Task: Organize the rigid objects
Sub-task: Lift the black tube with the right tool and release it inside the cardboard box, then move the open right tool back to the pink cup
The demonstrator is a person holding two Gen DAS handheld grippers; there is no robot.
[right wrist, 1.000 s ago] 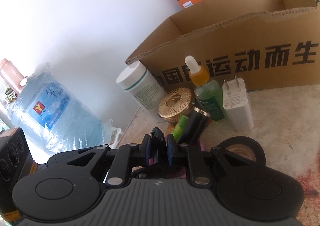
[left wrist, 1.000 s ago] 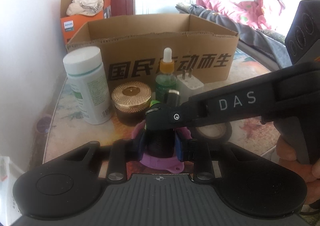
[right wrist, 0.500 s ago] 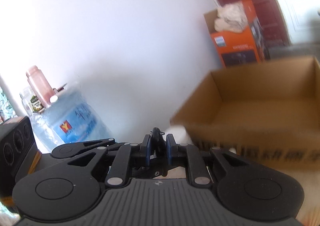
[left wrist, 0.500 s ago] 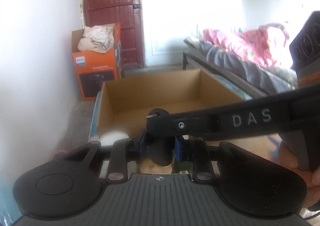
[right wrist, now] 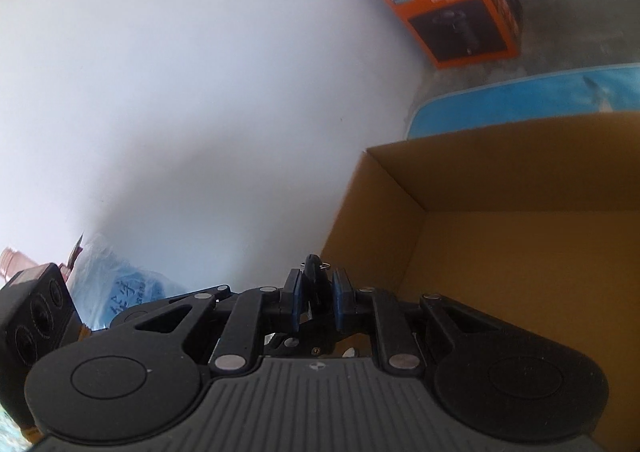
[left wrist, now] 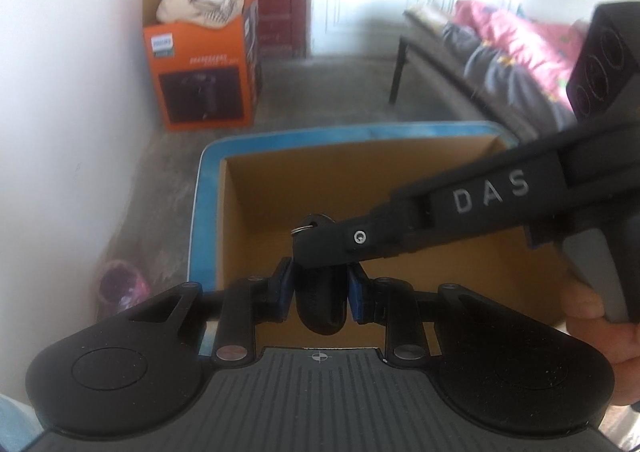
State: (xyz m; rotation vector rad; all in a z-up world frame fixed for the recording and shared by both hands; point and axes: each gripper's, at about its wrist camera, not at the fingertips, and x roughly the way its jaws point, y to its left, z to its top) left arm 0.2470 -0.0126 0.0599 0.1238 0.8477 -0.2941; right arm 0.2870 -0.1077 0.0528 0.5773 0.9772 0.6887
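Black key fob (left wrist: 320,302) clamped by both hand-held grippers (left wrist: 319,288) (right wrist: 316,294) above cardboard box (left wrist: 256,187)

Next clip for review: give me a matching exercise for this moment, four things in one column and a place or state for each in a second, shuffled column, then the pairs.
Things:
1. small black oval key fob with a metal ring
2. open brown cardboard box
3. orange printed carton
4. pink quilt

Places or states:
A. on the floor by the white wall, pale cloth inside
B. on the dark bench at the right
C. clamped by both the left gripper and the right gripper
D. under the grippers, nothing seen inside

Pairs: 1-C, 2-D, 3-A, 4-B
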